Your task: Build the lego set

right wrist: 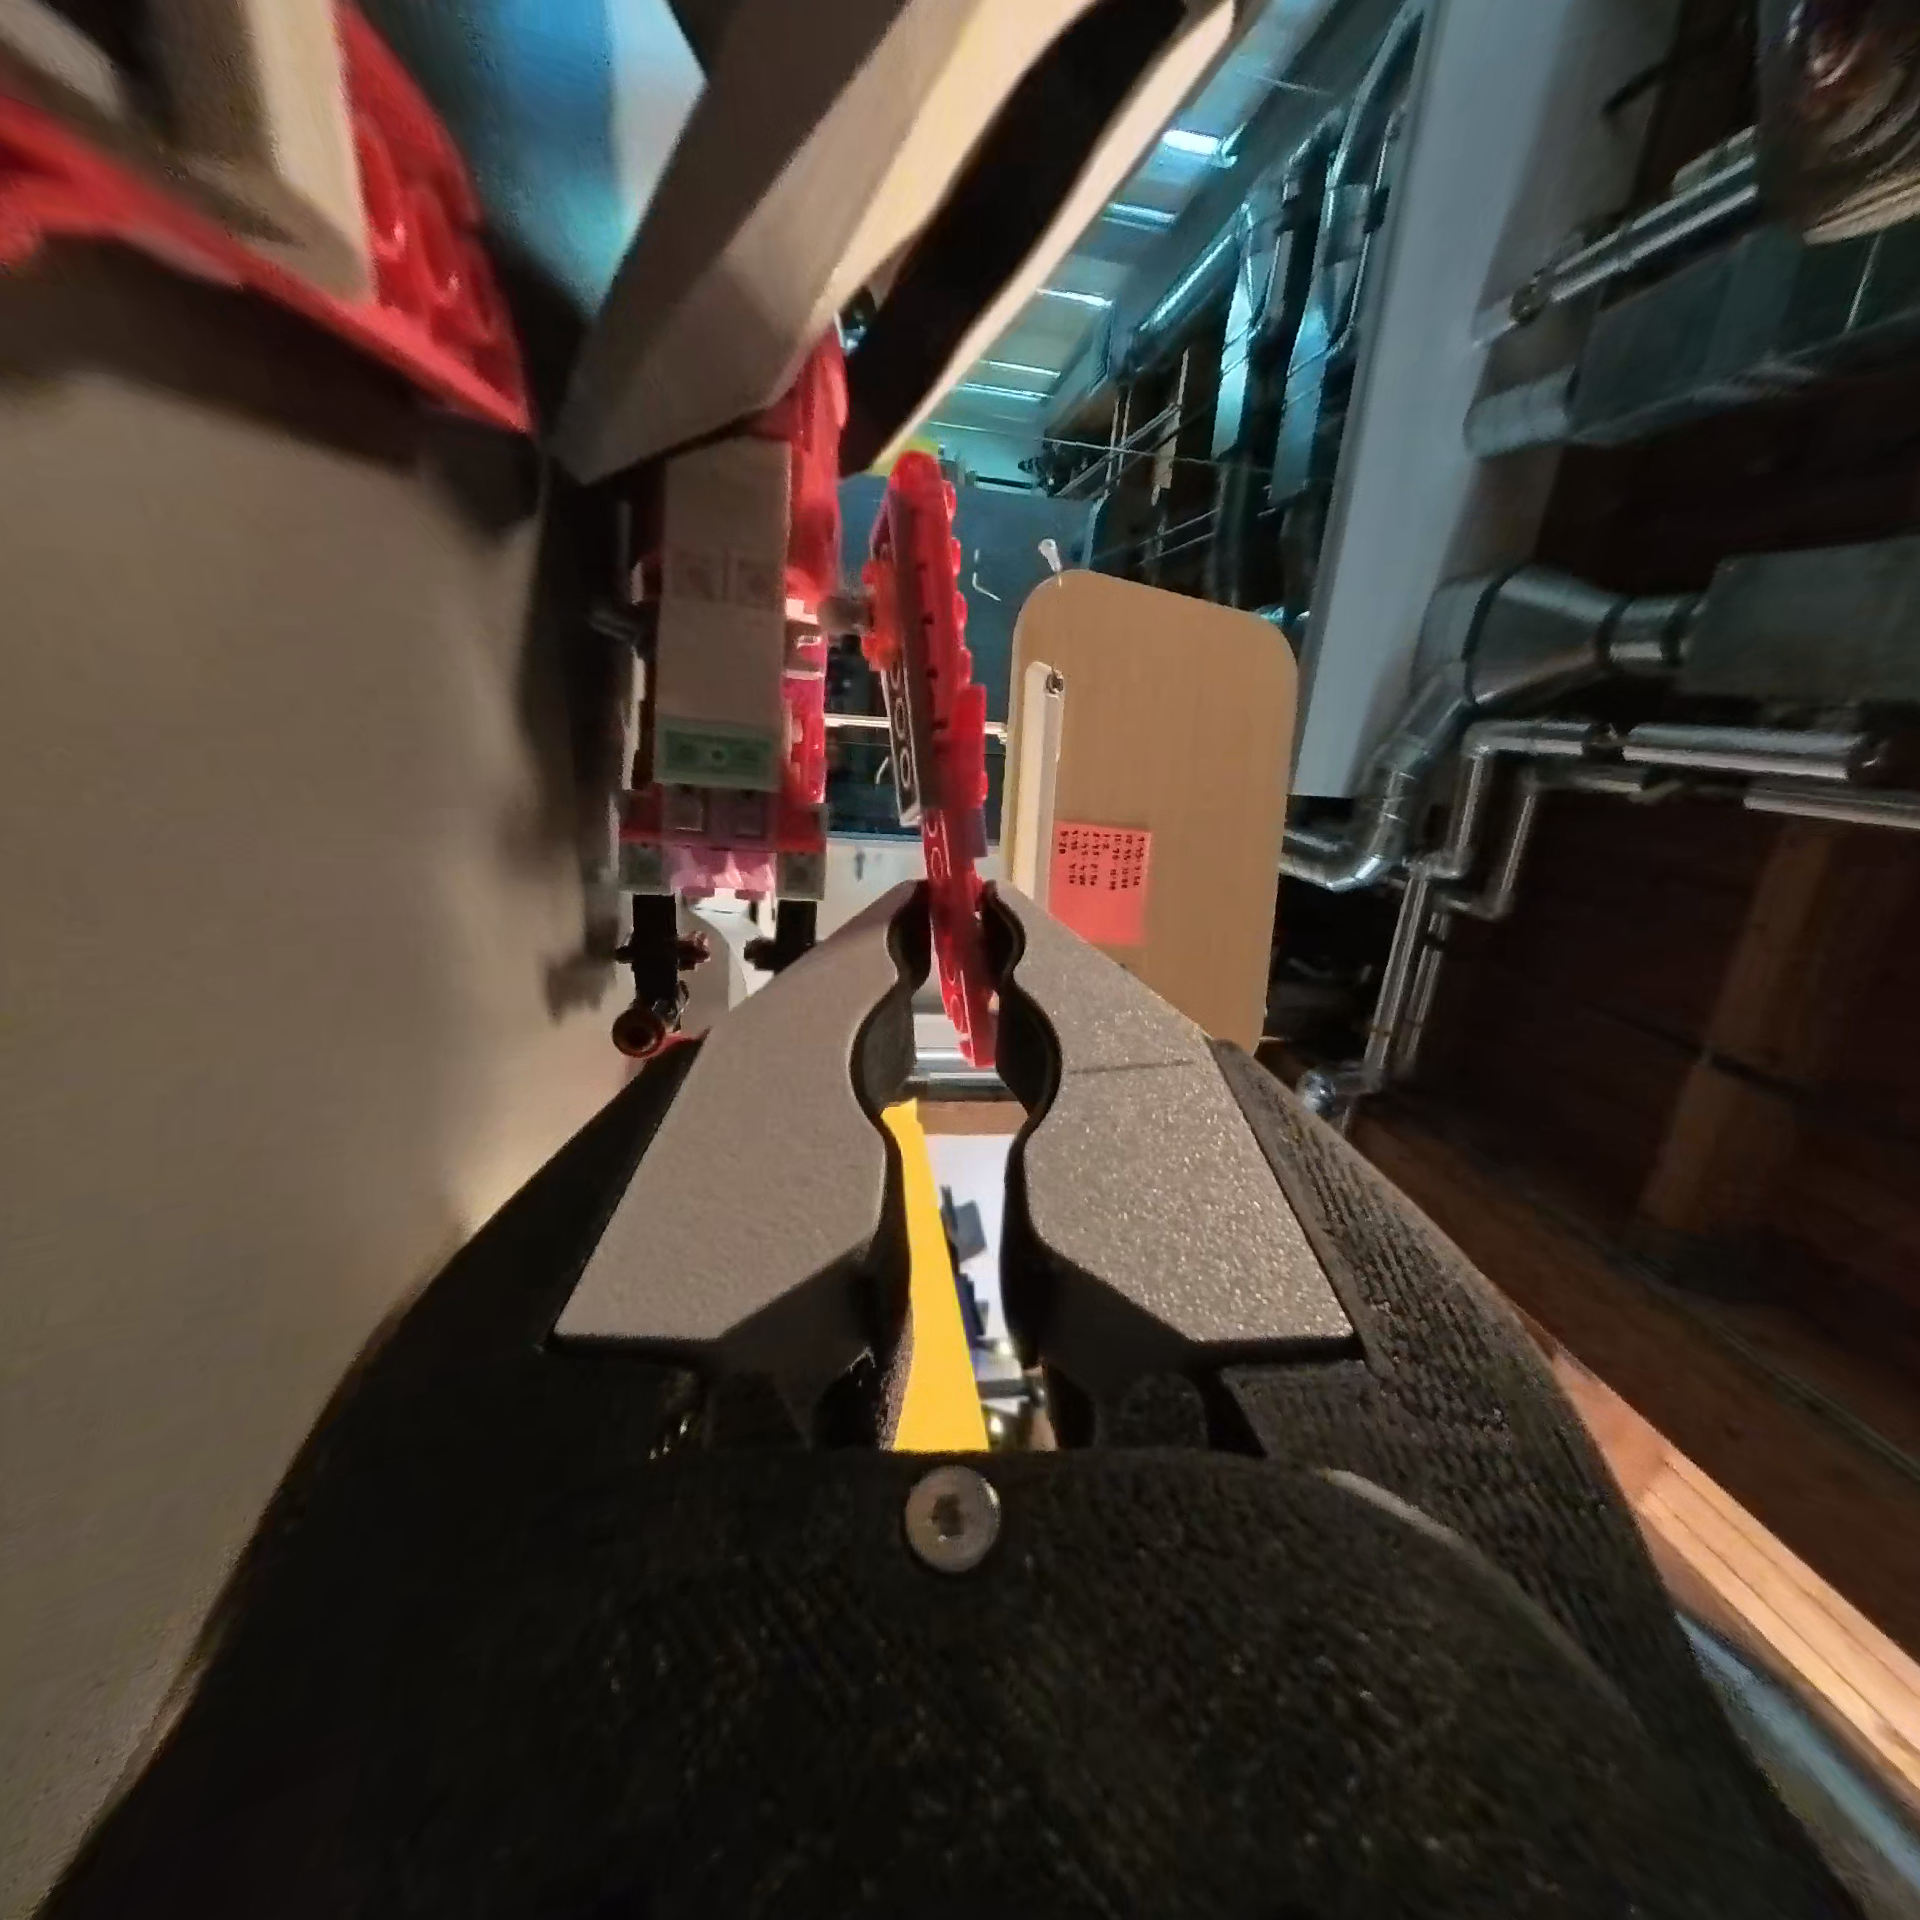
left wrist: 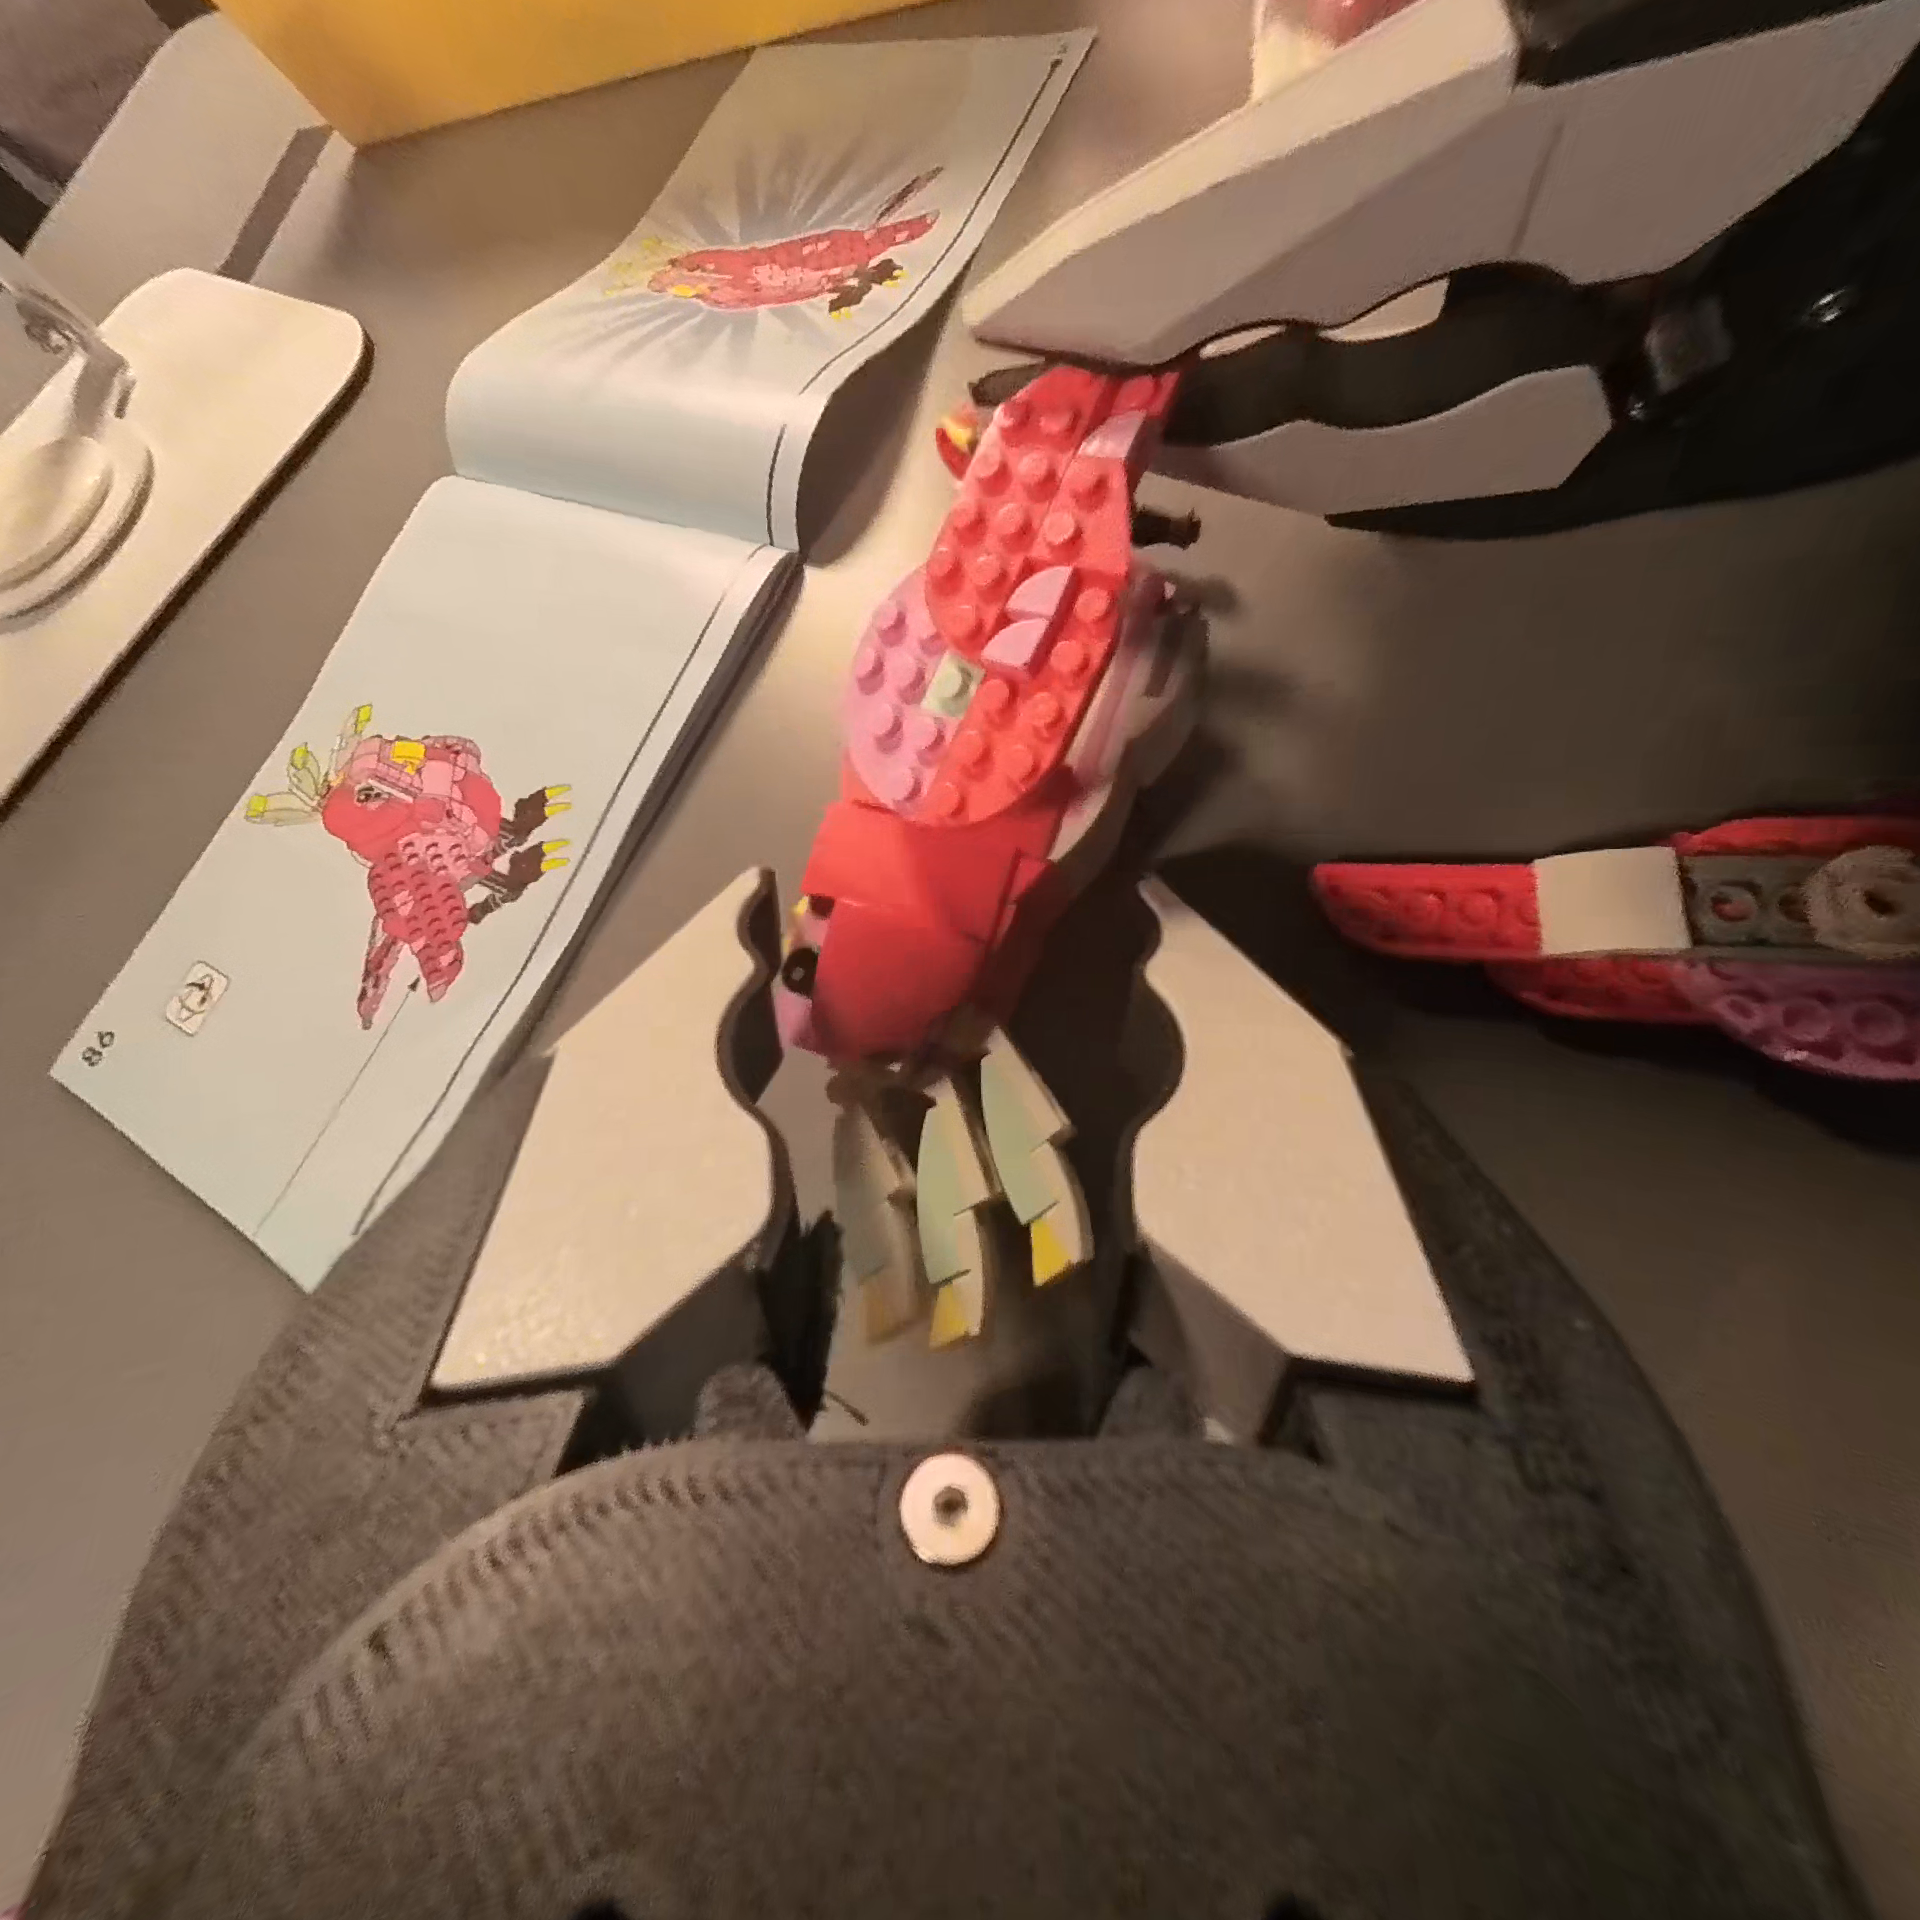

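The left gripper (left wrist: 956, 935) stands spread around the head end of a red and pink brick-built bird (left wrist: 987, 707); its left finger (left wrist: 665, 1091) lies against the bird's face, while a gap shows between the red head and the right finger (left wrist: 1247, 1091), so it does not clamp the model. Pale feather pieces (left wrist: 966, 1195) hang between the fingers. Farther along, the right gripper (right wrist: 951, 904) is clenched on the thin edge of the bird's red studded wing (right wrist: 935, 727). Right of the bird, a separate red and pink wing (left wrist: 1610, 935) lies on the grey table (left wrist: 1455, 675). To the left lies an open instruction booklet (left wrist: 468, 727), with a yellow box (left wrist: 499, 62) beyond.
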{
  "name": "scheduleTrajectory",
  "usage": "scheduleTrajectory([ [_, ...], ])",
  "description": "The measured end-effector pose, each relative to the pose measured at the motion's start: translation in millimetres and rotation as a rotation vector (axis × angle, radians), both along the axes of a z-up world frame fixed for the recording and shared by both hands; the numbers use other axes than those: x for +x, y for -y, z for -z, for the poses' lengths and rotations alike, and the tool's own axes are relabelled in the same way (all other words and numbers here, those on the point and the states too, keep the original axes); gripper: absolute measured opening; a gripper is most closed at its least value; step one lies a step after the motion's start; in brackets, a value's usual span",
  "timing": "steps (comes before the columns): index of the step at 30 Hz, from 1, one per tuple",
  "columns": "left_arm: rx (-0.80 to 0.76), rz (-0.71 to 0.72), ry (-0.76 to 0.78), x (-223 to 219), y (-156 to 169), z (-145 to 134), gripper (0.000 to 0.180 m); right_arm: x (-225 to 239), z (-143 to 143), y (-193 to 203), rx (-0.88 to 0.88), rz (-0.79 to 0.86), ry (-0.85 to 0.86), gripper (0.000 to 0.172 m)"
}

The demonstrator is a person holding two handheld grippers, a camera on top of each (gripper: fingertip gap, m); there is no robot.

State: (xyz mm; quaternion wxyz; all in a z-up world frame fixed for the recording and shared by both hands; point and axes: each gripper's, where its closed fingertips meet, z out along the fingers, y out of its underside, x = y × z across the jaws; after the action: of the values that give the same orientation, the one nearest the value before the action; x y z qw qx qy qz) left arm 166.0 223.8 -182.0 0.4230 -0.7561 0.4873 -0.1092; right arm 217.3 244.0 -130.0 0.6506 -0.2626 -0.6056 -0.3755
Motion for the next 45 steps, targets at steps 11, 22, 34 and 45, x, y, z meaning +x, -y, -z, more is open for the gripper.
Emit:
scheduleTrajectory([
  [11, -0.013, -0.027, 0.005, -3.7, -2.8, 2.1, 0.055, 4.3, 2.1, -4.4, -0.04, 0.027, -0.024, 0.006],
  [22, 0.004, -0.024, -0.002, -3.5, -1.4, 2.0, 0.054, 3.8, 2.8, -3.6, -0.057, 0.018, -0.029, 0.006],
  [34, -0.004, -0.025, 0.003, -3.5, -0.8, 2.3, 0.054, 3.3, 2.0, -3.0, -0.059, 0.014, -0.03, 0.006],
  [45, -0.005, -0.025, 0.003, -3.7, -0.7, 2.1, 0.054, 3.3, 1.4, -3.3, -0.059, 0.015, -0.03, 0.006],
])
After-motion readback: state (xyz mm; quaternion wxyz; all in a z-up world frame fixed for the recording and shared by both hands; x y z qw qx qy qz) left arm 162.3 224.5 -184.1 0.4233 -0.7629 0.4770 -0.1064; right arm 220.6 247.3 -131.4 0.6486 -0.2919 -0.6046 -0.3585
